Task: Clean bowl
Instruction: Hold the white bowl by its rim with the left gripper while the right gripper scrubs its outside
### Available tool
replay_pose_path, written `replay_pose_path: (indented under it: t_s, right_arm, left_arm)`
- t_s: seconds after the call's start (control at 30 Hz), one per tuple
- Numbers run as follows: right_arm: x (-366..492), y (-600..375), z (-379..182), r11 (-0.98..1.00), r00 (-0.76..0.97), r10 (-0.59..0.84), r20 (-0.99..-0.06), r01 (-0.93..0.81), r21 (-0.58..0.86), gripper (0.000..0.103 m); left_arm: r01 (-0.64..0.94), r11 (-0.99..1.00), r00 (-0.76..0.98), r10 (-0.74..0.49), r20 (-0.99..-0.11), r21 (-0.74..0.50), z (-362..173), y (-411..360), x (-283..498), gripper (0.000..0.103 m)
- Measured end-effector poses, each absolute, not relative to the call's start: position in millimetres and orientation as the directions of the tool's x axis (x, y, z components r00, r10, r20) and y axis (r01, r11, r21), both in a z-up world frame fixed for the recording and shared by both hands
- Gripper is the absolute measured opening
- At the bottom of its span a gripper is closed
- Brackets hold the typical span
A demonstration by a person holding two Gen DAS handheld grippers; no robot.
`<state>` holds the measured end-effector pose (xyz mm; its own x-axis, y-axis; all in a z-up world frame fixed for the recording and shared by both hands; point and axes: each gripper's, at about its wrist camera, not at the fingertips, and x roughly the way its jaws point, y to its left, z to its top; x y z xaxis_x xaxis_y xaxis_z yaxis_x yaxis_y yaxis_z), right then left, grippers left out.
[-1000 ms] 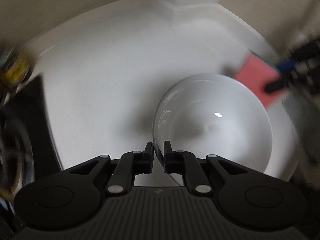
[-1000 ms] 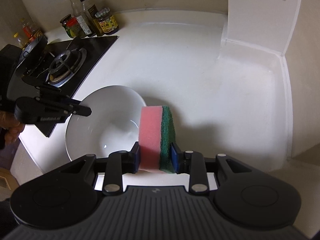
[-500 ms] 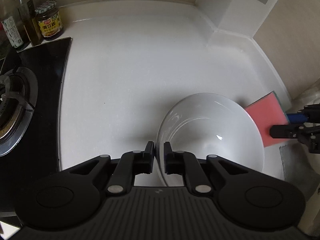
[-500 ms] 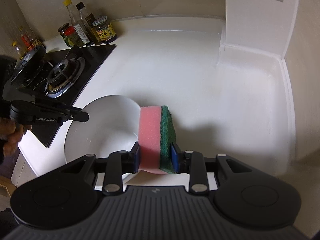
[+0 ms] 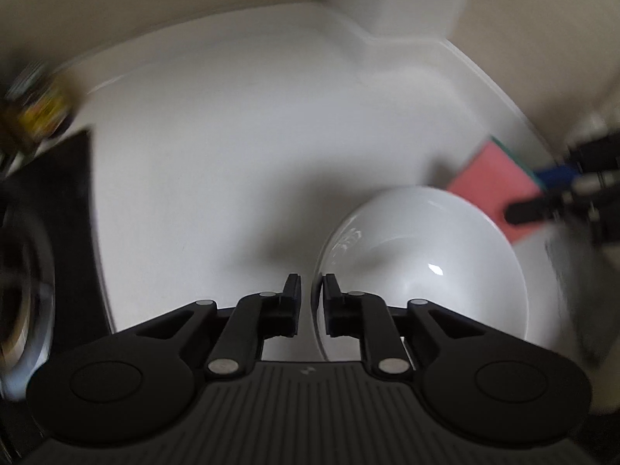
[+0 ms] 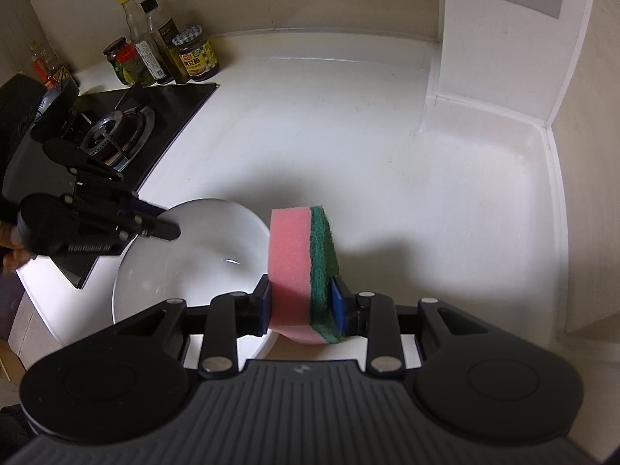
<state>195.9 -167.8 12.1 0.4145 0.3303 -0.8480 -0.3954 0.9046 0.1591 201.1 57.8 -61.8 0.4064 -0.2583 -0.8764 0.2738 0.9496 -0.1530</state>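
Left wrist view: left tool (image 5: 311, 302) straddles the near rim of the white bowl (image 5: 422, 267), jaws opening, pads just off the rim, probably to re-grip it.
Bowl place: on the white desk (image 6: 348, 147), beside the stove (image 6: 116, 131).
Right tool (image 6: 300, 306): clamped on the pink-green sponge (image 6: 300, 271), held upright beside the bowl, ready to wipe.
Change: half a second ago the left jaws pinched the rim; the left view is now blurred.
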Motion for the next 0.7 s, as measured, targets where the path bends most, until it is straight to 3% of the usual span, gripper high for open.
replay_pose_path:
  t_s: [0.07, 0.13, 0.3, 0.5, 0.6, 0.7]
  right_arm:
    - [192.9, -169.8, 12.1, 0.906, 0.412, 0.335, -0.847, -0.388, 0.17, 0.027]
    - [185.0, -172.1, 11.7, 0.908, 0.413, 0.341, -0.844, -0.378, 0.182, 0.027]
    - [177.8, -174.7, 12.1, 0.904, 0.404, 0.348, -0.846, -0.385, 0.188, 0.027]
    - [190.7, -169.9, 13.3, 0.915, 0.427, 0.308, -0.85, -0.378, 0.142, 0.027]
    - [193.6, -166.9, 13.7, 0.925, 0.441, 0.273, -0.855, -0.364, 0.108, 0.027]
    - [189.3, -169.0, 13.9, 0.926, 0.433, 0.279, -0.857, -0.358, 0.121, 0.027]
  left_arm:
    - [0.204, 0.965, 0.421, -0.236, -0.876, -0.162, -67.1, 61.1, 189.7, 0.016]
    - [0.241, 0.963, 0.415, -0.216, -0.884, -0.122, -71.2, 54.6, 184.8, 0.005]
    - [0.417, 0.909, 0.403, -0.175, -0.898, 0.01, -69.9, 36.9, 186.3, 0.007]
    - [0.68, 0.73, 0.36, -0.25, -0.899, 0.069, -71.5, 26.3, 199.9, 0.013]
    - [0.65, 0.76, 0.35, -0.291, -0.89, 0.007, -70.7, 35.5, 212.0, 0.011]
    - [0.499, 0.866, 0.4, -0.258, -0.879, -0.027, -65.9, 46.4, 207.1, 0.014]
